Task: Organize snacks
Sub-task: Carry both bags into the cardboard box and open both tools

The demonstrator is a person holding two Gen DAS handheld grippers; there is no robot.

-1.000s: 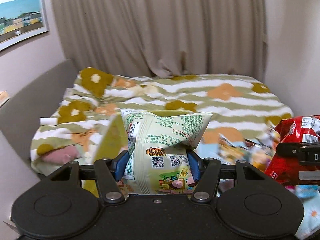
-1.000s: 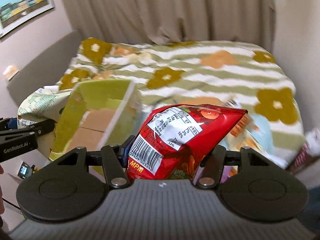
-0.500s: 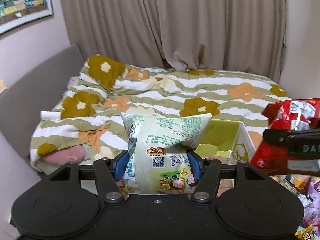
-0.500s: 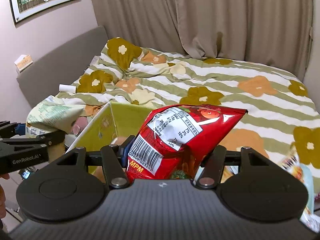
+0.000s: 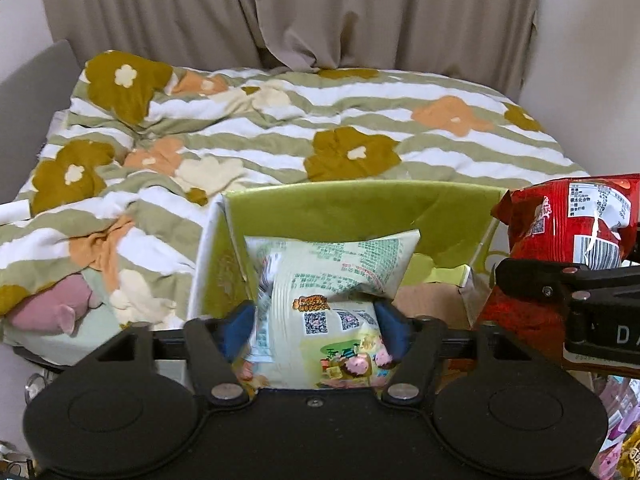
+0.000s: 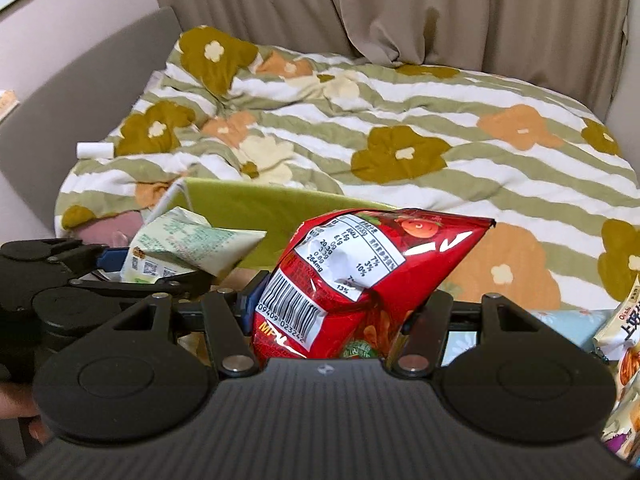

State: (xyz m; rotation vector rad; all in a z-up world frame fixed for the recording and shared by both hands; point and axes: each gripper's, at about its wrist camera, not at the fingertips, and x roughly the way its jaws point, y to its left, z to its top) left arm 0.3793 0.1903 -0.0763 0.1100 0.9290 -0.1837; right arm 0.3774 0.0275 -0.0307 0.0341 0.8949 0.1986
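Observation:
My left gripper (image 5: 316,320) holds a pale green snack bag (image 5: 332,280) upright between its blue pads, just over the open yellow-green cardboard box (image 5: 360,208). Its jaws are opening; the pads still touch the bag, whose left side is blurred. My right gripper (image 6: 336,304) is shut on a red chip bag (image 6: 360,272) to the right of the box (image 6: 260,200). In the left wrist view that red bag (image 5: 568,216) and the right gripper (image 5: 532,280) hang beside the box's right wall. In the right wrist view the left gripper (image 6: 148,272) shows at the left with the green bag (image 6: 188,248).
The box stands at the near edge of a bed with a striped floral duvet (image 5: 360,120). Curtains (image 5: 320,12) hang behind, and a grey headboard (image 6: 80,80) is on the left. More snack packs (image 6: 624,340) lie at the right. A white roll (image 6: 94,150) rests on the duvet.
Both grippers swung across and tipped downward with their bags. The box now sits straight ahead of the left gripper, under the green bag. The left pads stand slightly wider apart.

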